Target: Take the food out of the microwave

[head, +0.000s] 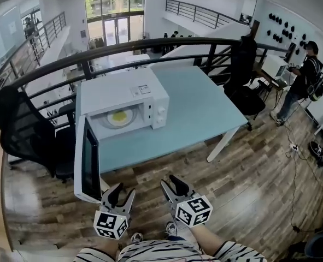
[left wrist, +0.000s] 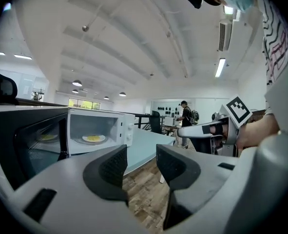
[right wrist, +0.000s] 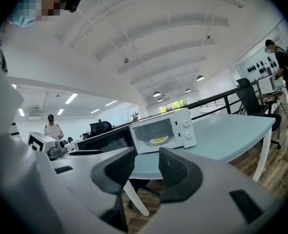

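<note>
white microwave (head: 109, 96) open, yellow food (head: 119, 117) inside, top label (head: 141, 90) unreadable

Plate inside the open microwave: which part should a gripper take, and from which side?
Probably the front rim of the plate, reached level through the open front of the microwave. The plate lies flat inside with walls on the other sides, and the door stands open at the left, so only the near edge is free to pinch.

White microwave (head: 115, 95); yellow food (head: 119, 117) (pale-blue table (head: 205, 109))
</note>
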